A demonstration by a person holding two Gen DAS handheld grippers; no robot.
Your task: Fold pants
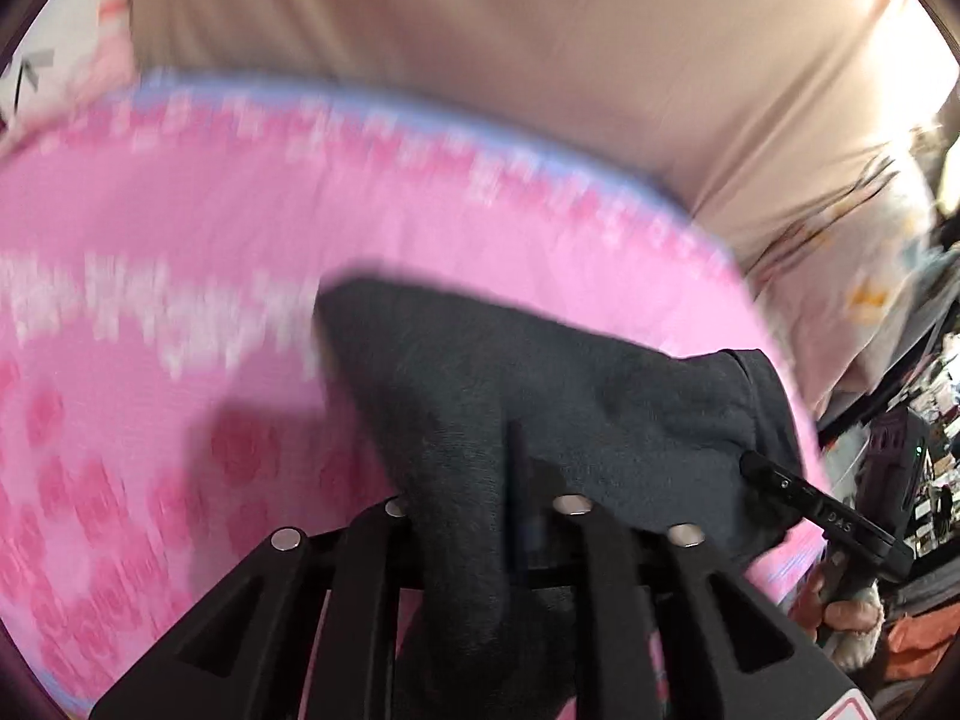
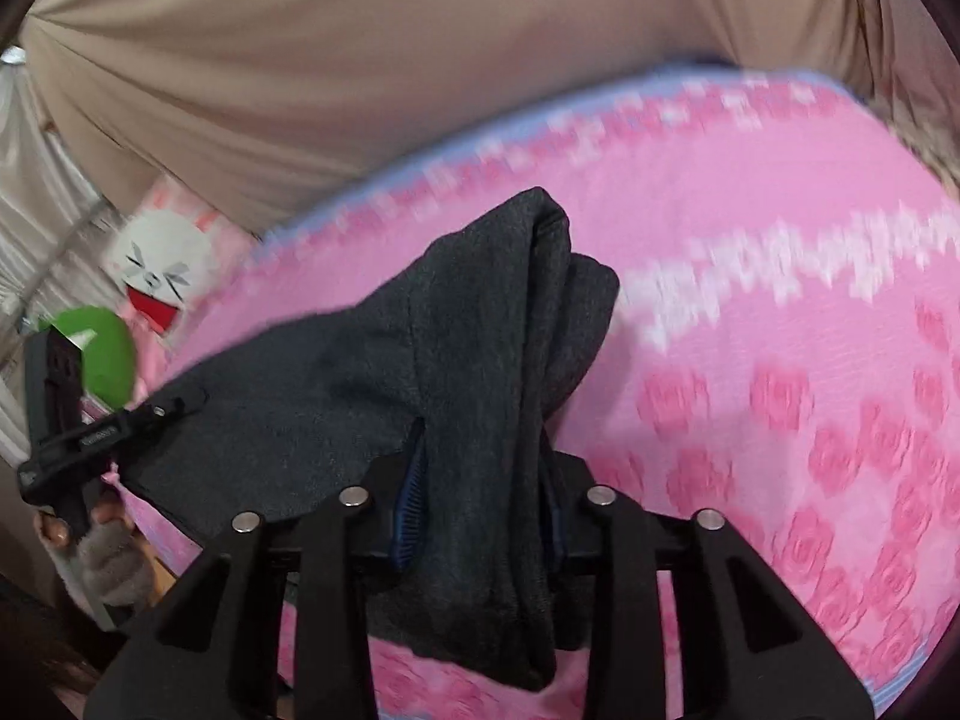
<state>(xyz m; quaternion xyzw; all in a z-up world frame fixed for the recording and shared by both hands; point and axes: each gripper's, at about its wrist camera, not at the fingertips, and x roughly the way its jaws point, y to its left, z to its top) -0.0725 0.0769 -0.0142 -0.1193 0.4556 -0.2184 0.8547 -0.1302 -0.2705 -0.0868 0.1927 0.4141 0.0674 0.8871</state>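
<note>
Dark grey pants (image 1: pixel 540 396) hang bunched over a pink flower-patterned blanket (image 1: pixel 180 240). My left gripper (image 1: pixel 480 516) is shut on a fold of the pants, which drapes down between its fingers. In the left wrist view my right gripper (image 1: pixel 762 474) pinches the far edge of the cloth. In the right wrist view my right gripper (image 2: pixel 480 480) is shut on a thick bunch of the pants (image 2: pixel 480 324), its blue pads (image 2: pixel 411 498) pressed on the cloth. There my left gripper (image 2: pixel 180 405) grips the pants' left edge. The cloth is stretched between both grippers.
The pink blanket (image 2: pixel 780 300) covers the bed, with a beige sheet (image 2: pixel 360 60) behind it. A cartoon rabbit pillow (image 2: pixel 162 264) and a green shape (image 2: pixel 108 354) lie at the left. Clutter (image 1: pixel 936 390) stands at the right.
</note>
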